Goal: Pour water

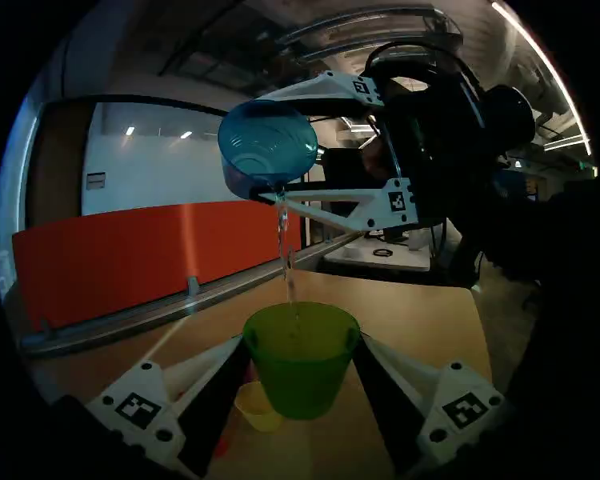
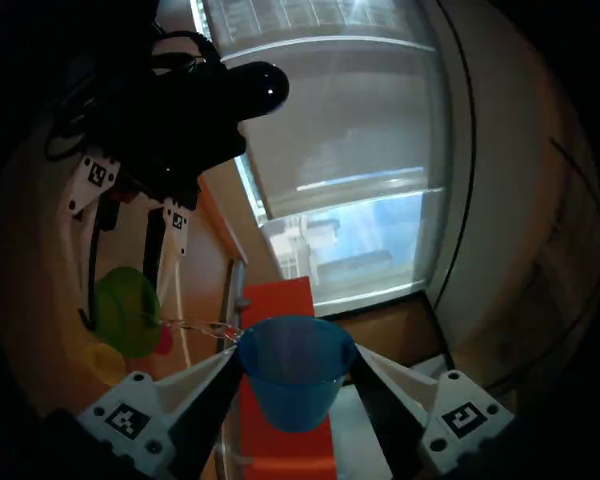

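— Two grippers over what?
— Wooden table (image 1: 428,312), with an orange partition (image 1: 140,256) along its far-left edge.
— Tongs?
— Left gripper (image 1: 300,352) clamps the green cup (image 1: 302,376) upright, near, above the table. Right gripper (image 1: 260,144) is farther and higher, both fingers pressing the blue cup (image 1: 266,152), which is tipped mouth-first toward the green cup.
— Water?
— Thin water stream (image 1: 284,240) runs off the blue cup's lip down into the green cup.
— Anything smaller?
— Yellow cup (image 1: 258,406) on the table, just left of the green cup and below it.
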